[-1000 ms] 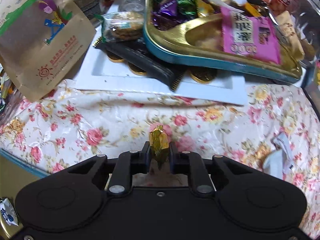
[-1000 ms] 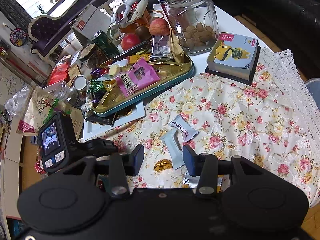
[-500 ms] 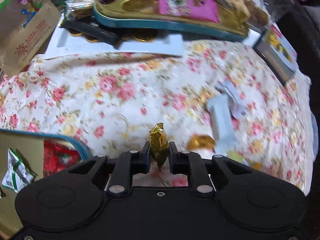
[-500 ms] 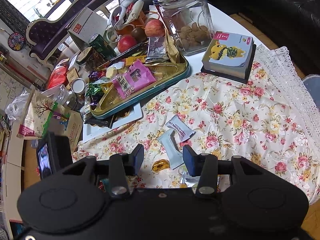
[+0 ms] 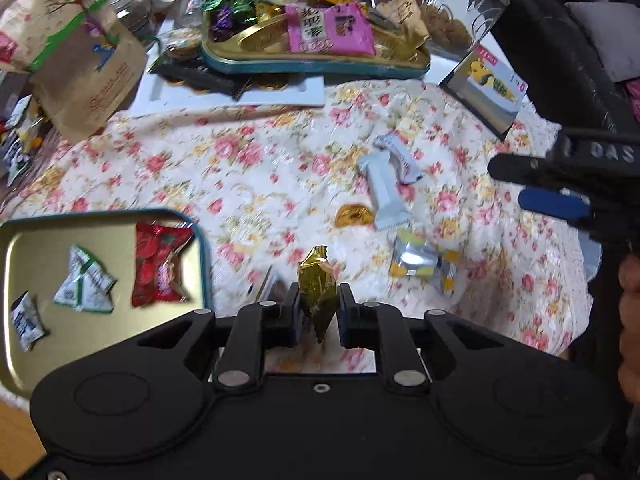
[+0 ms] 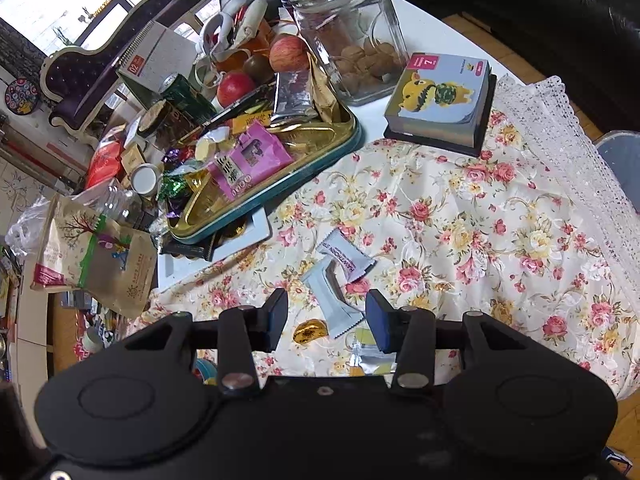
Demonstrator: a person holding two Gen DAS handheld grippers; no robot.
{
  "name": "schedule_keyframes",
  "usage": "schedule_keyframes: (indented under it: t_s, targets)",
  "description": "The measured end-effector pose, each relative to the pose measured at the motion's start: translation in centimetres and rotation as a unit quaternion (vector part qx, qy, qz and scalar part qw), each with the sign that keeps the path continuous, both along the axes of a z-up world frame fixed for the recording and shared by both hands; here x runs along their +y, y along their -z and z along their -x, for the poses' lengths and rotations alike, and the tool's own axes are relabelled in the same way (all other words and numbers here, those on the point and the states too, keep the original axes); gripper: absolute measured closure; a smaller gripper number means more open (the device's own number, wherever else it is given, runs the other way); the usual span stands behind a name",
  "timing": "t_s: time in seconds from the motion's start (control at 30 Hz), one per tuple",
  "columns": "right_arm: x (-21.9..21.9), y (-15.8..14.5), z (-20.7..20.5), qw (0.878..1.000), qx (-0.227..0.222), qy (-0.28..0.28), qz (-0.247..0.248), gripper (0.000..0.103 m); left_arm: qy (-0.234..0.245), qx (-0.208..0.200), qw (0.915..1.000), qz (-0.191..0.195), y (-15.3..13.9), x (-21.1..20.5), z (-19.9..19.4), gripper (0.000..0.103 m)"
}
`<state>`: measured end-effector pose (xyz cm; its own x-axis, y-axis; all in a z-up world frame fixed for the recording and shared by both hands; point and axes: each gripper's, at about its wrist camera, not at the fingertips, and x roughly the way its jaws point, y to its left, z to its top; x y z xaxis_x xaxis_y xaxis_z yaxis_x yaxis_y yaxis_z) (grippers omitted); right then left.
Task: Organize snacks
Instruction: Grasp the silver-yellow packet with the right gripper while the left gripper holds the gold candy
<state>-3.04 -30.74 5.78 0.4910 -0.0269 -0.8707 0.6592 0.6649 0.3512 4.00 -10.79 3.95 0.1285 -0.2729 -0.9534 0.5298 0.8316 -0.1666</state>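
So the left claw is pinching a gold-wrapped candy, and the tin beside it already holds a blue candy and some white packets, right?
Nearly. The left claw does pinch the gold-wrapped candy, and the tin does hold white packets, but the other candy in it is red, not blue. The left wrist view shows this.

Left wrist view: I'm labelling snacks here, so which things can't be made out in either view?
- Gold-wrapped candy: lower end hidden between the left gripper pads.
- Near tin: left part cut off by the frame edge.
- Yellow-silver packet, right wrist view: partly hidden behind the right gripper.
- Wrapper print: too small.
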Motion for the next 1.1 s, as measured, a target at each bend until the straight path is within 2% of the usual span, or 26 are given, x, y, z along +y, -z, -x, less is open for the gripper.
schedule_keyframes:
  t_s: [0.17, 0.33, 0.43, 0.67, 0.87, 0.97, 1.1]
  targets:
    - [0.3, 1.6, -0.6, 0.999, 0.028, -0.016, 0.012, 0.056, -0.004, 0.004, 0.9999, 0.014, -0.1, 2.0, 0.4, 0.080]
    - [1.3, 5.0, -1.1, 0.994, 0.090, -0.050, 0.022, 0.056, -0.010, -0.020, 0.9997, -0.007, 0.3, 2.9, 0.1, 0.080]
    - [2.0, 6.9, -1.3, 0.989, 0.121, -0.076, 0.031, 0.056, -0.018, -0.013, 0.9997, -0.006, 0.4, 3.5, -0.2, 0.080]
    - [3.6, 9.0, -1.8, 0.975, 0.146, -0.147, 0.081, 0.058, -0.017, -0.021, 0.9996, -0.001, 0.0, 3.7, -0.2, 0.080]
    - [4.2, 9.5, -1.1, 0.963, 0.151, -0.205, 0.095, 0.058, -0.016, -0.022, 0.9996, 0.009, -0.6, 3.9, -0.2, 0.080]
    - [4.8, 10.1, -1.1, 0.953, 0.165, -0.227, 0.117, 0.058, -0.013, -0.023, 0.9996, 0.014, -0.8, 3.9, -0.1, 0.080]
    - [5.4, 10.7, -1.6, 0.946, 0.172, -0.238, 0.137, 0.058, -0.011, -0.022, 0.9996, 0.015, -0.9, 4.0, -0.1, 0.080]
